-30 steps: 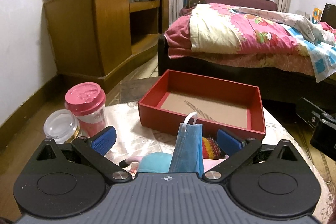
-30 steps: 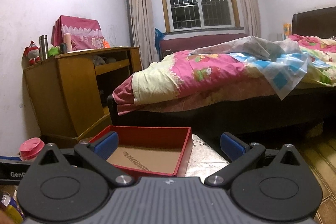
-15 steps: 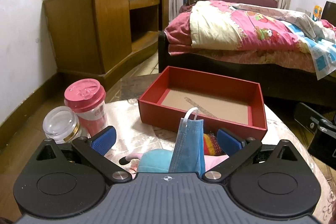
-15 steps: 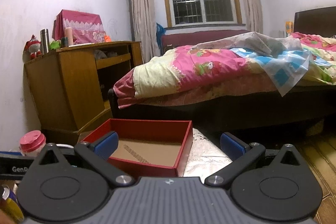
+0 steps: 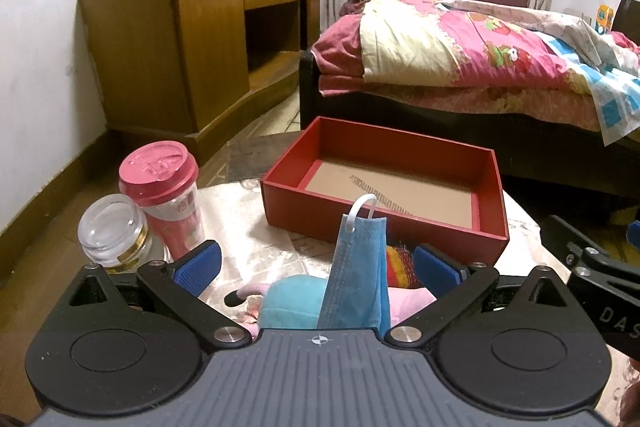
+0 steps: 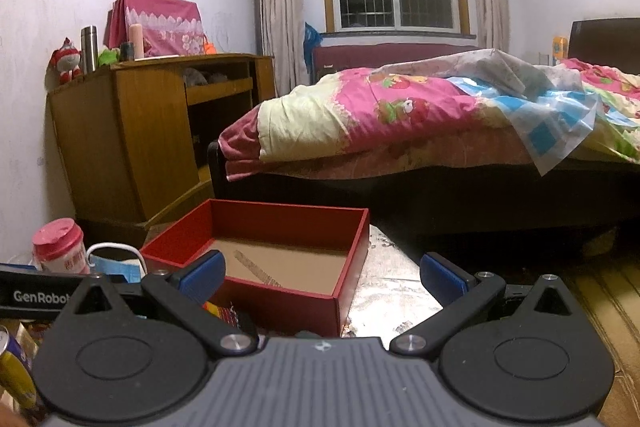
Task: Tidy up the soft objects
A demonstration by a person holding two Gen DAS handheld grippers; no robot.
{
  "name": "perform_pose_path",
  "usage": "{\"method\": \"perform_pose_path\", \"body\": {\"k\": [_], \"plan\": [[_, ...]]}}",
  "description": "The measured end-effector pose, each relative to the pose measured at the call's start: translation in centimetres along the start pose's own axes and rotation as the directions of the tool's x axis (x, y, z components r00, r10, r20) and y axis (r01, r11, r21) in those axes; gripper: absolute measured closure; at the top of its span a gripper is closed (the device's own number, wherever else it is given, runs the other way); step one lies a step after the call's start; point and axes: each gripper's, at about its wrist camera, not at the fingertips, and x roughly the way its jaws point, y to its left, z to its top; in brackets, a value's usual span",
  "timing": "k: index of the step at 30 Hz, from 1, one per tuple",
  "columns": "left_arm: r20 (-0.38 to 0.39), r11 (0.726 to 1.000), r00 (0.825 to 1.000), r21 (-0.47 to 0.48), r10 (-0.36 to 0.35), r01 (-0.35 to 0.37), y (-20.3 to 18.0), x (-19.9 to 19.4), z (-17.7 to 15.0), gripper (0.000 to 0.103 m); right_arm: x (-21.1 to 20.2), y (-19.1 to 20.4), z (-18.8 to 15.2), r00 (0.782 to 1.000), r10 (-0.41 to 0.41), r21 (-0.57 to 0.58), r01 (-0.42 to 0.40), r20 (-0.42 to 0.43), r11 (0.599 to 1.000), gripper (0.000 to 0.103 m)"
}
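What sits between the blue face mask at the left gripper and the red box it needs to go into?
Nothing visible blocks it. The blue face mask stands between the open fingers of the left gripper, and only the box's near wall lies ahead. The red box is open-topped with a bare cardboard floor. The pink-lidded cup stands off to the left.

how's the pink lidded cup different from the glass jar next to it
The pink-lidded cup is taller; the glass jar is squat. The cup's lid is opaque pink, the jar's lid clear. The jar has a gold band, the cup red print on its wall. Both stand upright, side by side, left of the red box.
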Motion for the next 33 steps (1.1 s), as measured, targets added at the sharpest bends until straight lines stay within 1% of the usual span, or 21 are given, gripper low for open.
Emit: {"method": "perform_pose_path", "body": {"k": [5, 28, 31, 33], "plan": [[-0.006, 1.0, 1.0, 0.006, 0.001, -0.001, -0.07, 0.03, -0.1, 0.005, 0.31, 0.15, -0.18, 1.0, -0.006, -0.015, 0.006, -0.023, 1.0, 0.024], [-0.019, 1.0, 1.0, 0.023, 0.009, -0.008, -0.11, 0.16, -0.32, 0.005, 0.45, -0.08, -0.19, 0.999, -0.014, -0.003, 0.014, -0.045, 1.0, 0.024], [-0.023, 1.0, 1.0, 0.025, 0.0, 0.001, -0.08, 0.15, -0.28, 0.005, 0.48, -0.31, -0.25, 0.998, -0.01, 0.011, 0.011, -0.057, 1.0, 0.024], [-0.044, 0.999, 0.998, 0.026, -0.034, 0.036, -0.09, 0.34, -0.25, 0.005, 0.36, -0.4, -0.21, 0.998, -0.01, 0.012, 0.011, -0.06, 1.0, 0.024]]}}
